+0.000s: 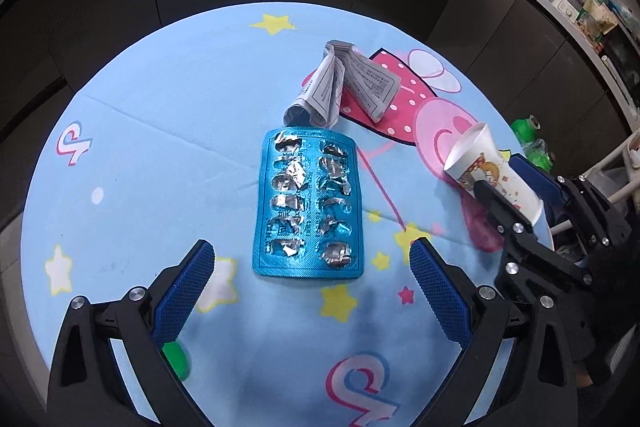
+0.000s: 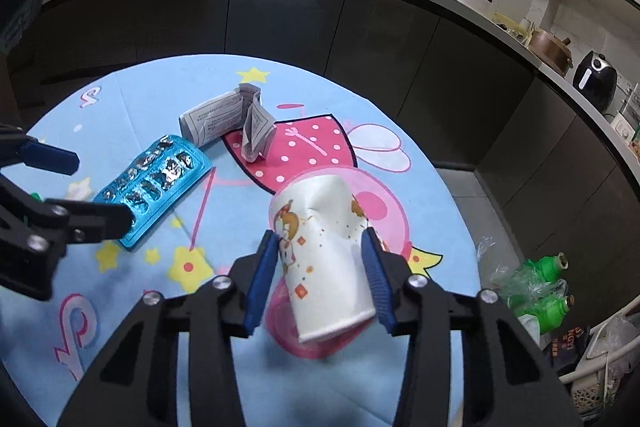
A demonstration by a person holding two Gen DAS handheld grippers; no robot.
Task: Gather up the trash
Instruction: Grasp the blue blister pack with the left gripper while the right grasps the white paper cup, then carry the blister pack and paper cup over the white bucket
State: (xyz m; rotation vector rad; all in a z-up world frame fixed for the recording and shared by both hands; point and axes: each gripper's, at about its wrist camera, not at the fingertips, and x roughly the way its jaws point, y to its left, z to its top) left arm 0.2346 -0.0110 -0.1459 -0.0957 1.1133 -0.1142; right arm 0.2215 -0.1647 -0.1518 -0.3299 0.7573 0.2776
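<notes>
A white paper cup [image 2: 320, 247] with cartoon prints lies on its side, mouth away from me, on the round table's blue cartoon cloth [image 2: 132, 99]. My right gripper [image 2: 324, 257] is shut on it, blue pads pressing both sides, and the cup wall is dented. A teal emptied blister pack [image 1: 308, 207] lies flat at the table's middle. My left gripper [image 1: 312, 251] hangs open just over its near end, with its fingers either side and apart from it. Behind the pack lies a folded printed leaflet [image 1: 340, 87]. The right gripper [image 1: 502, 177] with the cup [image 1: 476, 159] shows at the right in the left wrist view.
A small green object [image 1: 176, 359] sits on the cloth under my left finger. On the floor to the right are green bottles in a clear bag [image 2: 536, 287] and a basket [image 2: 600, 355]. A dark cabinet front [image 2: 280, 15] under a cluttered counter curves behind the table.
</notes>
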